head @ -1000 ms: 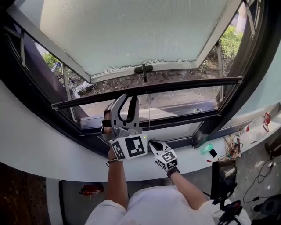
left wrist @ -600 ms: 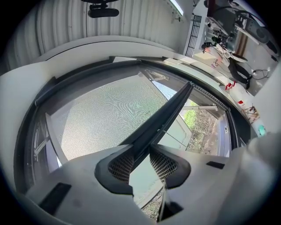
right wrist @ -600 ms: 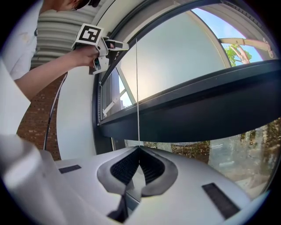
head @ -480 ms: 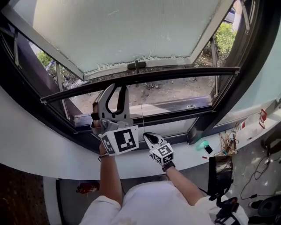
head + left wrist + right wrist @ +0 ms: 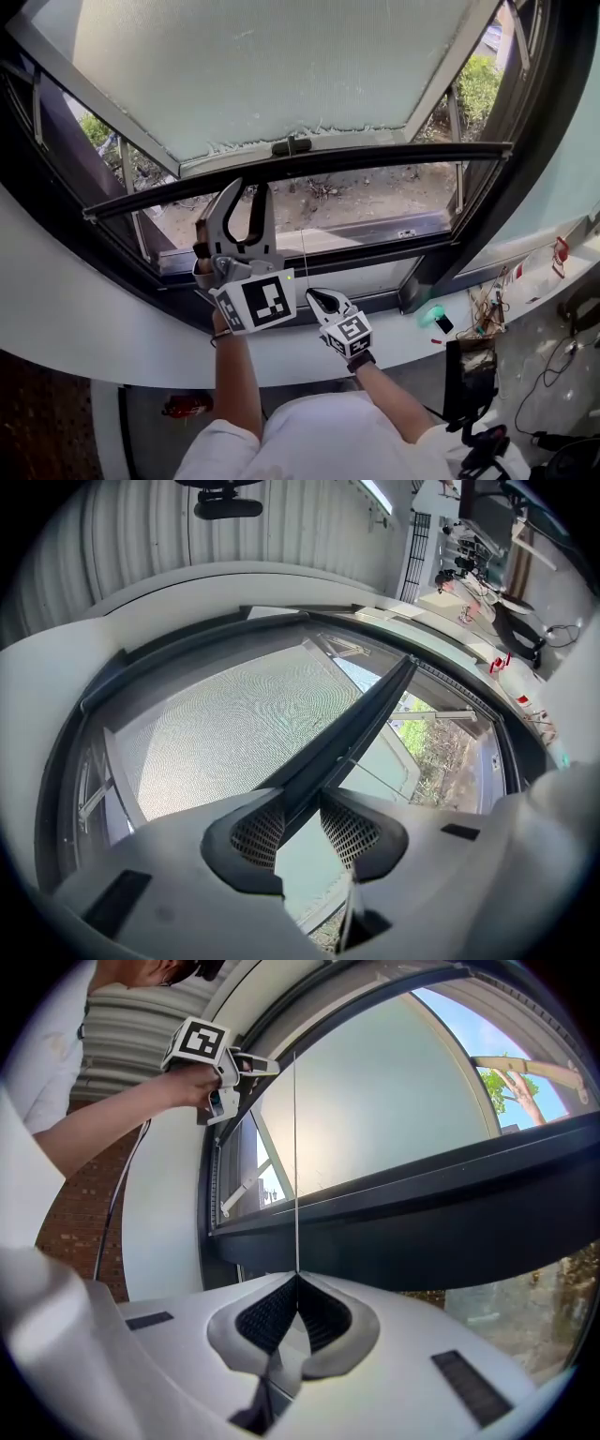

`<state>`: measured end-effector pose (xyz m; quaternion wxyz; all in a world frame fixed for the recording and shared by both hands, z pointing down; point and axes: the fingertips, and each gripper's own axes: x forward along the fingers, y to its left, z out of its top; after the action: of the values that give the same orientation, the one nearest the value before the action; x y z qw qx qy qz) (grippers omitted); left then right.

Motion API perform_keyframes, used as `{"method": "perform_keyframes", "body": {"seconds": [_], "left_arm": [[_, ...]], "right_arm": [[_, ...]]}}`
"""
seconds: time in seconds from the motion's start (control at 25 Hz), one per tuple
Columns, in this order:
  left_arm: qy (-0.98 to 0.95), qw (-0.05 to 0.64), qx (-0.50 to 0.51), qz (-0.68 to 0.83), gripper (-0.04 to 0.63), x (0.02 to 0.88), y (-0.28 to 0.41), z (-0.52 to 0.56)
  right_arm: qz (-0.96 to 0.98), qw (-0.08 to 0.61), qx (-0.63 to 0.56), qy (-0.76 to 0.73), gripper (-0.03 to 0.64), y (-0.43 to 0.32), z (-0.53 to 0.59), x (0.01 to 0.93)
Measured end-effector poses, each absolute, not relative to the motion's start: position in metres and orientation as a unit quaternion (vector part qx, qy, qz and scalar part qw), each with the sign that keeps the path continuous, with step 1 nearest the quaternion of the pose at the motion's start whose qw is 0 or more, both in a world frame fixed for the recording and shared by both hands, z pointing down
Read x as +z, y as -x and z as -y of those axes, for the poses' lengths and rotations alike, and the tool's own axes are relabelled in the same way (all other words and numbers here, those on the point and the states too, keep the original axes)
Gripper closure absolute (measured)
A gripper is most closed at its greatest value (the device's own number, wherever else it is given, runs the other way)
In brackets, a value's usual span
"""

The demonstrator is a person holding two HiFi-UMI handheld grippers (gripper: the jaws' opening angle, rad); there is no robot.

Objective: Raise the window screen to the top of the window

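Observation:
The window screen's dark bottom bar (image 5: 394, 159) runs across the window opening, and its fine mesh (image 5: 234, 724) shows above it. My left gripper (image 5: 246, 187) points up and is shut on that bar (image 5: 366, 719). Its jaws have just been opening slightly, with the bar still between the pads (image 5: 258, 834). My right gripper (image 5: 312, 296) sits lower, just right of the left one, shut on a thin pull cord (image 5: 304, 253). The cord (image 5: 295, 1194) rises straight from the closed right gripper (image 5: 295, 1283). The right gripper view also shows the left gripper (image 5: 253, 1065) on the bar.
A frosted outer sash (image 5: 281, 66) with a dark handle (image 5: 291, 145) swings outward above the bar. The dark window frame (image 5: 525, 141) and white sill (image 5: 112, 347) surround the opening. A green object (image 5: 427, 316) and cables (image 5: 487, 314) lie at right.
Both grippers have risen a little. The screen bar has gone up with the left gripper, and the open gap under it is slightly larger.

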<state>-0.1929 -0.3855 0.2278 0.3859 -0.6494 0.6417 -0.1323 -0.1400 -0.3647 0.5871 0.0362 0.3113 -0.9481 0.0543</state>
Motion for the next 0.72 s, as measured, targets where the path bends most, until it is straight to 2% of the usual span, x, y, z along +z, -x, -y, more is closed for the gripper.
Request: {"method": "perform_keyframes", "body": {"seconds": [0.72], "left_arm": [[0.635,0.408,-0.111,-0.647,0.5,0.189,0.197,0.387]], "right_arm": [[0.954,0.003,0.036,-0.296,0.615,0.152,0.355,0.546]]}}
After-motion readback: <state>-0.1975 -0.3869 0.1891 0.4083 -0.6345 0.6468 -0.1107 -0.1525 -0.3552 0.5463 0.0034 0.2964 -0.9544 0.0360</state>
